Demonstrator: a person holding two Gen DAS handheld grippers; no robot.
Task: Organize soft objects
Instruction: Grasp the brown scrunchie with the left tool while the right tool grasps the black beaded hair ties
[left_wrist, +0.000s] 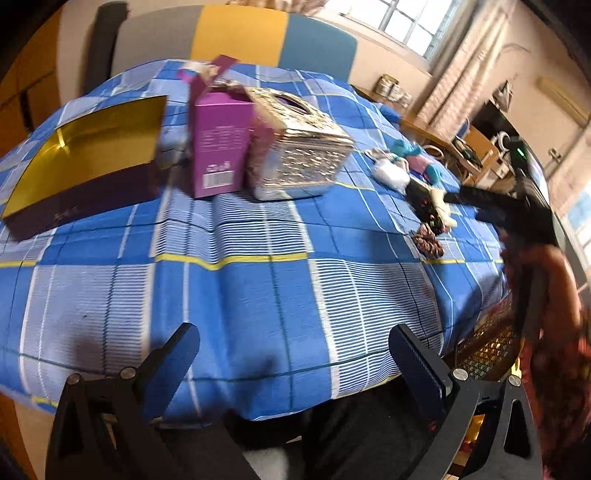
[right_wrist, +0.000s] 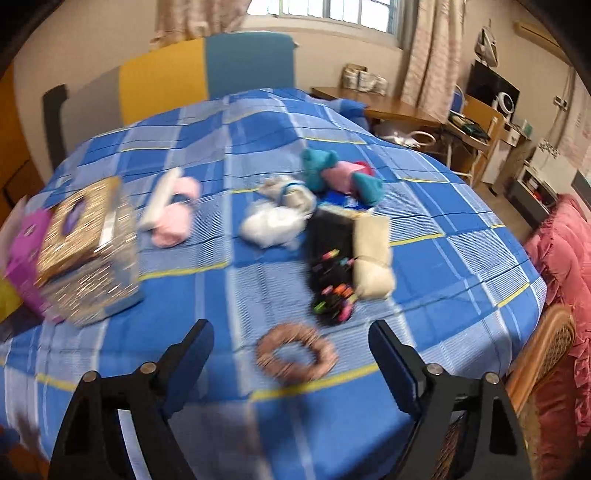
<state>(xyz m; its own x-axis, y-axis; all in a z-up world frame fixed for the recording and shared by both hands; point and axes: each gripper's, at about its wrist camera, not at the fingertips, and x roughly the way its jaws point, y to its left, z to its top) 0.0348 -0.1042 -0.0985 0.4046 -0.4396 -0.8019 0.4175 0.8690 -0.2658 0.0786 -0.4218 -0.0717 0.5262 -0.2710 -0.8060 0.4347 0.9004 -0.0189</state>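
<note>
The right hand-held gripper (right_wrist: 291, 354) hangs spread and empty over the blue plaid table (right_wrist: 443, 266), a pink scrunchie (right_wrist: 297, 356) lying on the cloth between its fingers; beyond lie a black sock (right_wrist: 328, 266), a white bundle (right_wrist: 273, 221) and a teal-pink toy (right_wrist: 340, 173); the left hand-held gripper (left_wrist: 293, 354) is spread, holding nothing, near the table edge facing a gold-lined box (left_wrist: 85, 162), a purple carton (left_wrist: 218, 147) and a glittery box (left_wrist: 295, 147).

Daylight enters from a window (right_wrist: 325, 11) behind the bench's far edge, blown out to white, and lights the checked cloth (left_wrist: 258, 288) evenly, with soft shadows near the front edge. Motion blur smears both views, heaviest on the boxes at the left edge of the right wrist view. Fisheye distortion bows the bench and darkens the frame corners.
</note>
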